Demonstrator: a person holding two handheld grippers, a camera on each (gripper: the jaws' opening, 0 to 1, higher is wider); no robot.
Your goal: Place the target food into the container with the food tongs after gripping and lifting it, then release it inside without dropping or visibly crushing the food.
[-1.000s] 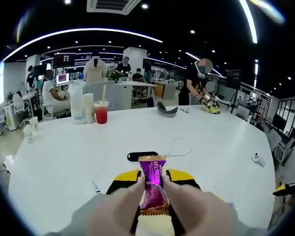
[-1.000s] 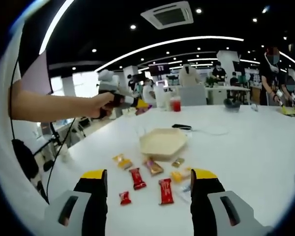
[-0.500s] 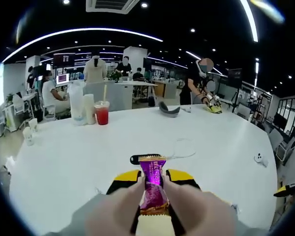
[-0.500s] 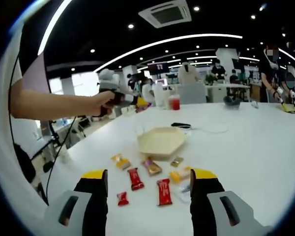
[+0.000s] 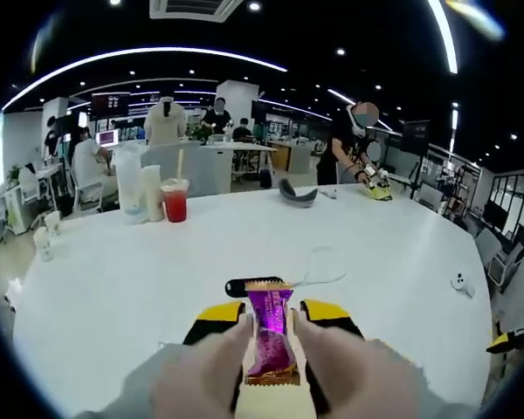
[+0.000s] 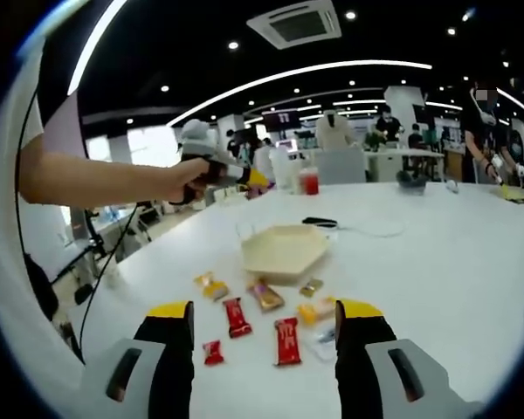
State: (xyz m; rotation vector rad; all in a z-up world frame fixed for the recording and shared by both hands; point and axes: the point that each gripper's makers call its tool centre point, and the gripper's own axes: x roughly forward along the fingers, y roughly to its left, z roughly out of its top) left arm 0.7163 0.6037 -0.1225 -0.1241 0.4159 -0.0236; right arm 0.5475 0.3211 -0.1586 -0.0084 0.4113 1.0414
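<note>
Purple candy (image 5: 271, 336) clamped in left tool (image 5: 272, 325).

open-plan office under a black ceiling with a square white air-conditioning vent (image 6: 307, 22), small round downlights and long curved white light strips (image 6: 314, 74). a large rounded white worktop (image 5: 113, 279) spans the foreground. white desks (image 5: 231, 161) and a white square pillar (image 5: 237, 100) stand behind it.

Glossy purple foil candy wrapper (image 5: 272, 337); smooth matt white table (image 5: 113, 288); matt beige hexagonal plastic tray (image 6: 284, 252).
</note>
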